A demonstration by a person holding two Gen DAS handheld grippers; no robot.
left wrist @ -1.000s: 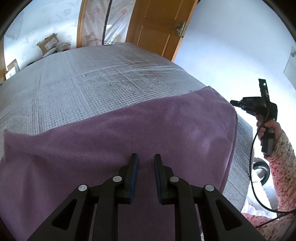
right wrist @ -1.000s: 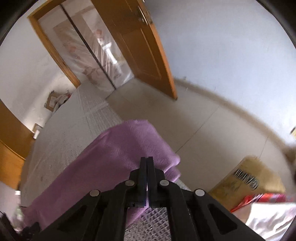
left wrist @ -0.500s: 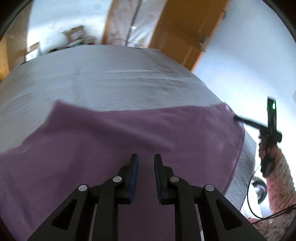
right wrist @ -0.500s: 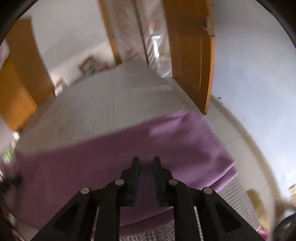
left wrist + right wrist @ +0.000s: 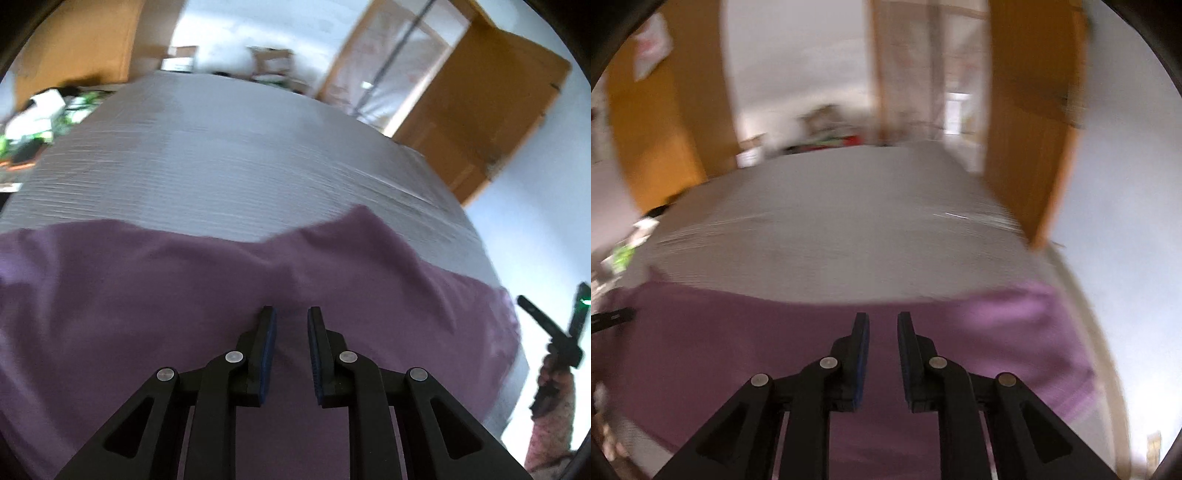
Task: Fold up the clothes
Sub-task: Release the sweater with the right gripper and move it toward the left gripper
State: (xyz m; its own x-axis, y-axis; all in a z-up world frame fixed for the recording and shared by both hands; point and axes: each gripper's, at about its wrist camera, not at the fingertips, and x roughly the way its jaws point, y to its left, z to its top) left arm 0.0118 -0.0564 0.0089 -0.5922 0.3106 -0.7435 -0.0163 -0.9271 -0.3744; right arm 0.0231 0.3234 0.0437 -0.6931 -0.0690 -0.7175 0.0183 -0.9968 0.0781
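Purple cloth (image 5: pixel 155 295), plain, no print. Bed cover (image 5: pixel 229 155) pale grey, fine ribbed grid texture. Left gripper (image 5: pixel 291 321) black, blue pads (image 5: pixel 266 354). Door (image 5: pixel 487 110) orange-brown wood. Sleeve (image 5: pixel 550 432) pink, small floral speckle. Wall (image 5: pixel 1123 184) white.

Purple cloth (image 5: pixel 155 295): we record one soft, plain piece, spread flat with shallow wrinkles across the near edge of the grey bed (image 5: pixel 229 158).

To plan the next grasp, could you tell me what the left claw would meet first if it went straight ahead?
Most likely the purple cloth: the open left claw points down at a wrinkle in it, though blur hides the gap.
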